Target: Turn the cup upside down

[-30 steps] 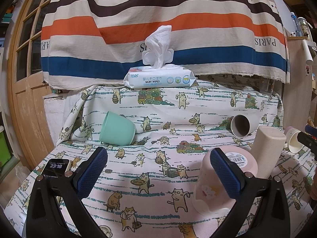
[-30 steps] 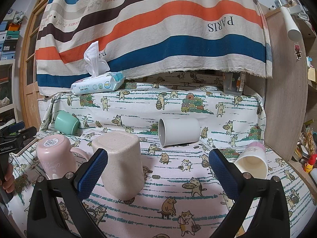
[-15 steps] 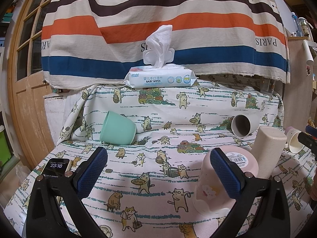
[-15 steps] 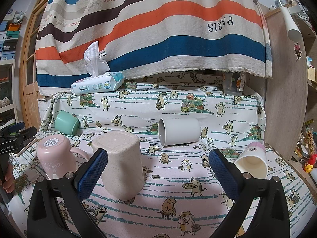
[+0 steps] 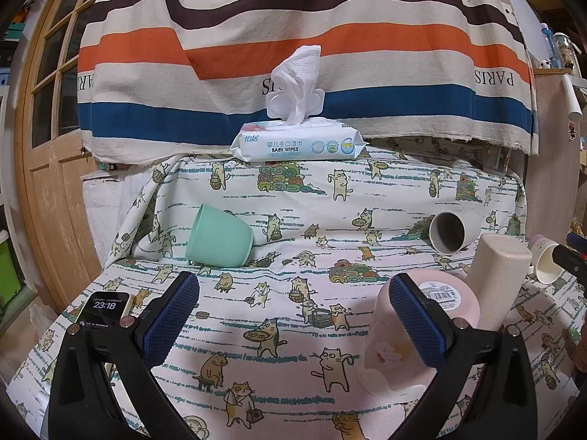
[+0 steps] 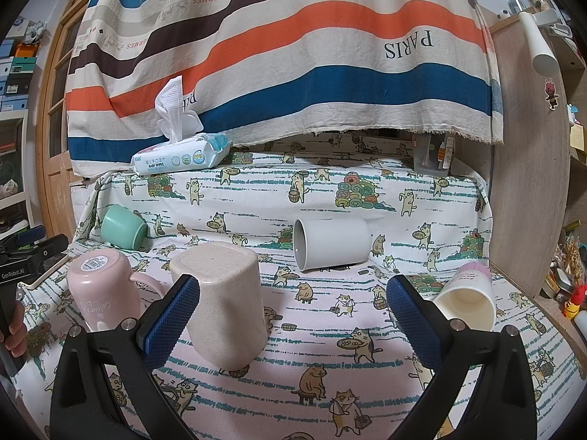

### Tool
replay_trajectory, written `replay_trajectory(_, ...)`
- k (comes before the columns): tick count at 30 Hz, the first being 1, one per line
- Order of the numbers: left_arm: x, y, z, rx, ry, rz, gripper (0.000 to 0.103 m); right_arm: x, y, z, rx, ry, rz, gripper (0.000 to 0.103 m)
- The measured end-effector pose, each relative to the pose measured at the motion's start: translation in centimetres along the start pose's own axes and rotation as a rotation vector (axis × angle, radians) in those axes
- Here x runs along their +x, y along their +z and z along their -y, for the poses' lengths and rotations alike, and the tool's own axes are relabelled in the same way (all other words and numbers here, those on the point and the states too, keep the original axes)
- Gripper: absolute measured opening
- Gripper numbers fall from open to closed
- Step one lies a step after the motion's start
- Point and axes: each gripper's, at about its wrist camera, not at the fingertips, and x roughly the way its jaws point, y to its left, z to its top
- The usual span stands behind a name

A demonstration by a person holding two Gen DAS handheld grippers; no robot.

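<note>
Both the left gripper [image 5: 293, 315] and right gripper [image 6: 293, 311] are held released, grasping nothing. A white cylindrical cup [image 6: 332, 244] is seen lying sideways on the cat-print surface [image 6: 319, 333], near an inverted beige speckled cup [image 6: 223, 300].

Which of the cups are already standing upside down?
Two: the pink mug and the beige cup, both bottom up. The green, white and paper cups lie on their sides.

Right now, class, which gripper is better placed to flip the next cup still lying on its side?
Right. The right gripper is open, with the white cup lying just ahead. The left gripper faces the farther green cup.
</note>
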Motion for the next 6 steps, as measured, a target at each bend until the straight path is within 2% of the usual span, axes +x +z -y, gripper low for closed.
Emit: replay_trajectory(6,0.01,0.01,-0.01,0.0,0.0,-0.001,0.103,0.01,0.01,0.0,0.0,0.0,0.0,0.103)
